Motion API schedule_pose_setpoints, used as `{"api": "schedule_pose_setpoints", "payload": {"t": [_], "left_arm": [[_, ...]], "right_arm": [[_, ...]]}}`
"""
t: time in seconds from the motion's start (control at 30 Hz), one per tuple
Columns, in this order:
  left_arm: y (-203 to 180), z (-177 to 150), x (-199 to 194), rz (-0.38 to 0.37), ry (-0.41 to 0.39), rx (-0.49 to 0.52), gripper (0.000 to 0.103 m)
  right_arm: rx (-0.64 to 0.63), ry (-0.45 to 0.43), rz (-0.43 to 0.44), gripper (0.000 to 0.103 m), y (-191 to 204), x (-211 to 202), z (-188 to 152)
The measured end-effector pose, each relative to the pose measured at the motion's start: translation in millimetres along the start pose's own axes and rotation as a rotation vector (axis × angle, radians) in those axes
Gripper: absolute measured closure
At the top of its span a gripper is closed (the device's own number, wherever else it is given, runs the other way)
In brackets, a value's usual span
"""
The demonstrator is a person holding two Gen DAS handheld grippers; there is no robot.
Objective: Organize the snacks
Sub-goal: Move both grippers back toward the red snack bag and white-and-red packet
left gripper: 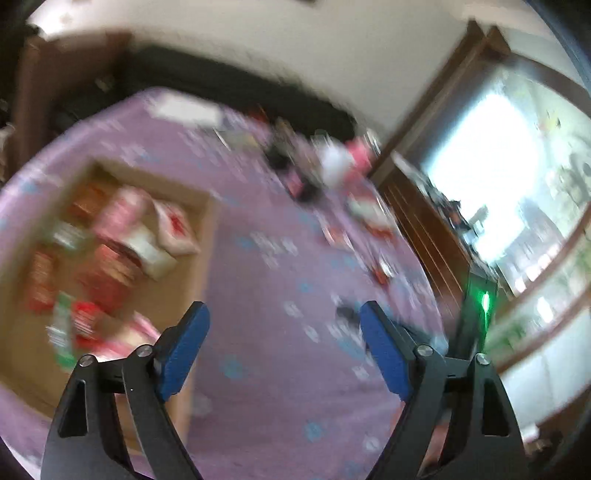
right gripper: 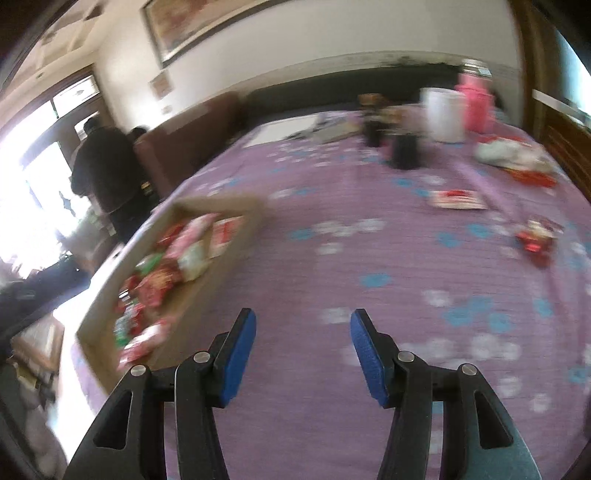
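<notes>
Both pictures are smeared by motion, so small things are hard to read. Nearest lies the bed, covered with a purple bedspread [right gripper: 332, 266] printed with blue and white flowers. The left claw [left gripper: 284, 332] hangs above this cloth with its blue pads spread wide and nothing between them. The right claw [right gripper: 303, 339] is the same: open, empty, above bare cloth.

To the left of both claws a shallow cardboard box [right gripper: 229, 202] sits on the bed near its edge. Inside it lie the snacks [left gripper: 122, 236], a crowd of red, pink, white and green packets; they fill most of the box. The left claw's left finger is over the box's near corner, in the left wrist view.

Farther out more packets are scattered on the cloth: a small red wrapper [right gripper: 537, 242] to the right, a flat white and red packet [right gripper: 458, 199] beyond it, and a loose heap of white and red bags [right gripper: 513, 158] near the far right edge. Behind these stand two dark bottles [right gripper: 404, 151], a white container [right gripper: 443, 116] and something pink [right gripper: 476, 105], perhaps a bag. A white flat sheet [right gripper: 284, 133] lies near the dark headboard [right gripper: 351, 86].

On the pale wall hangs a framed picture [right gripper: 192, 26]. At the far left a person in dark clothes [right gripper: 103, 166] stands before a bright window.
</notes>
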State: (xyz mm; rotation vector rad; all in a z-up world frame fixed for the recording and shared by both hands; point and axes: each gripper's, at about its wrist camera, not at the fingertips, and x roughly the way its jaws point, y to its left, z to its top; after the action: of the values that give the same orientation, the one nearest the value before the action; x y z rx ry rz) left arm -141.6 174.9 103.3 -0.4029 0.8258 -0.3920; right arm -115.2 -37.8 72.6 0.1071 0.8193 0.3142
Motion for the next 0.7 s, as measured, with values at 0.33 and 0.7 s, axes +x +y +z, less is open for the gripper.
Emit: {"api": "schedule_pose_setpoints", "payload": {"t": [0.33,0.7], "left_arm": [[-47.3,-29.7,76.1,0.133,0.168,0.164,0.019],[-56.5,-43.7,125.7,0.272,0.224,0.283,0.019]], "right_arm": [[0.209,-0.060,-0.248,0.047,-126.1,-10.5,36.5],[0.504,-0.090,-0.279,0.047,-213.3,9.1,58.1]]}}
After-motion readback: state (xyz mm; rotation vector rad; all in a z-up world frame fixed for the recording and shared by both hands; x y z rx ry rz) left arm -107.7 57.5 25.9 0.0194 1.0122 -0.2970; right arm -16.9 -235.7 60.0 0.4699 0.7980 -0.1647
